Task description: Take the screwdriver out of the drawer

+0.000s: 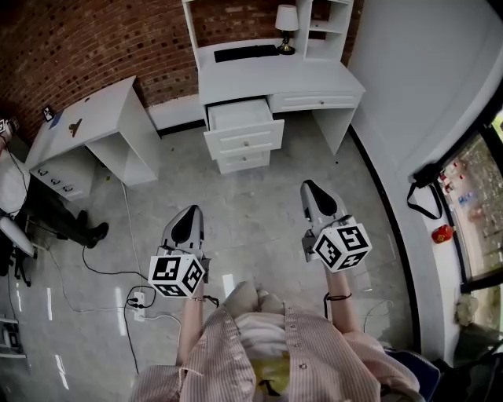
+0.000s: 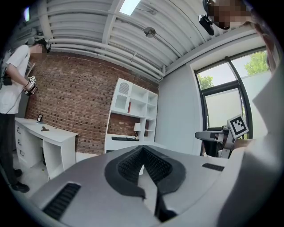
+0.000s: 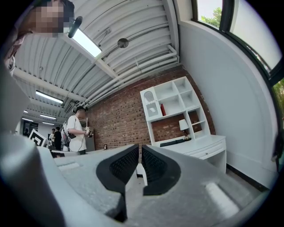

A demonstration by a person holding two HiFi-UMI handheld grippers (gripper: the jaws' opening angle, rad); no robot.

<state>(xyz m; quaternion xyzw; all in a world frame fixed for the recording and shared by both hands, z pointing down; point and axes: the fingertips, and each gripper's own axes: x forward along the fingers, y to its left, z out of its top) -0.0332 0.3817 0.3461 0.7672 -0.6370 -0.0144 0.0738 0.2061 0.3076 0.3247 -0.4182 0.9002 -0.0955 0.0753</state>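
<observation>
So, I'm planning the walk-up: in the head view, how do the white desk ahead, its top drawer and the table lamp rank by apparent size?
1. white desk, largest
2. top drawer
3. table lamp, smallest

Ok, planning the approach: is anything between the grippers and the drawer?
Nothing visible. Bare floor runs from the left gripper and right gripper to the top drawer. The power strip lies aside. No screwdriver shows.
</observation>
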